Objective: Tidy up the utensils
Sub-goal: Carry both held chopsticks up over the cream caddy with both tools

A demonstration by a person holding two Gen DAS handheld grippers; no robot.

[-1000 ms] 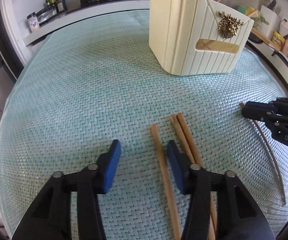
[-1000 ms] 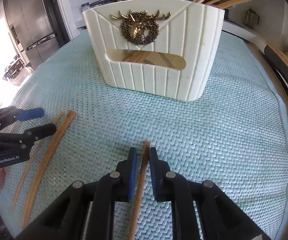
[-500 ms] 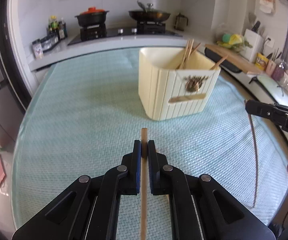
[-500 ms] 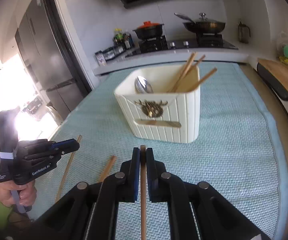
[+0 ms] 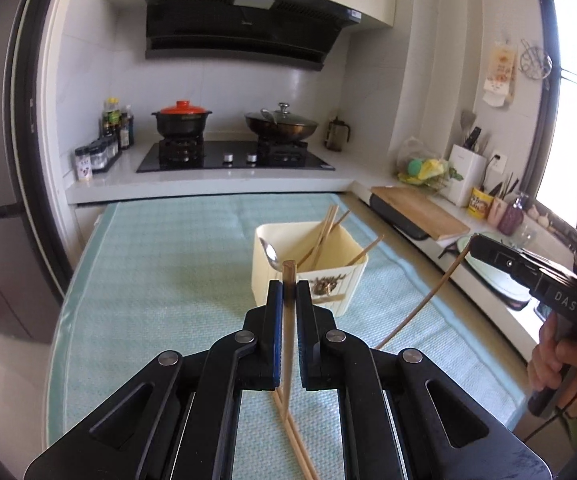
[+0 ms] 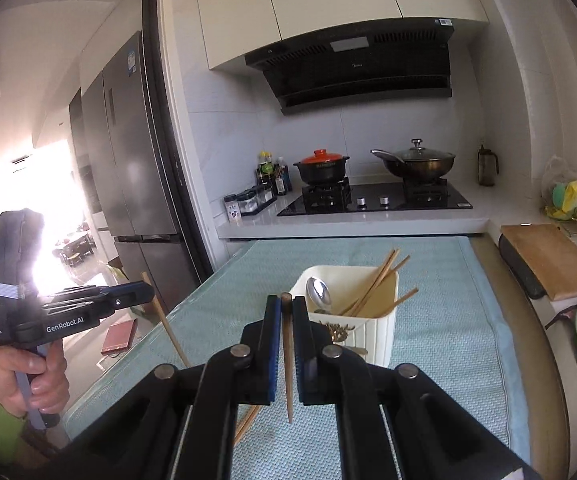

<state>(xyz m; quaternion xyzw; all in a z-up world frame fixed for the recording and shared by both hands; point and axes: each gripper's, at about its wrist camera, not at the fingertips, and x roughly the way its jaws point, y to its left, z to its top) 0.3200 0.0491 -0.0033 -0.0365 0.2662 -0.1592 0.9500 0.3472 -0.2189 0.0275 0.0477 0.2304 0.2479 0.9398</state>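
While raised: L tool (image 5: 287, 292) clamps chopstick (image 5: 287, 344) | R tool (image 6: 286, 308) clamps 2nd chopstick (image 6: 287, 360)

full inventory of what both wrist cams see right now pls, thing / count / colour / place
utensil holder: 1, cream, on the mat, centre
mat: 1, pale teal, covers the table
chopsticks in holder: several, wood, leaning right
spoon: 1, silver, holder's left side
chopsticks on mat: 2, wood, below left gripper
clay pot: 1, black with red lid, left burner
wok: 1, dark, glass lid, right burner
cutting board: 1, wood, right counter
fridge: 1, steel, left
range hood: 1, black, above the stove
left gripper: black, shut on one chopstick
right gripper: black, shut on one chopstick
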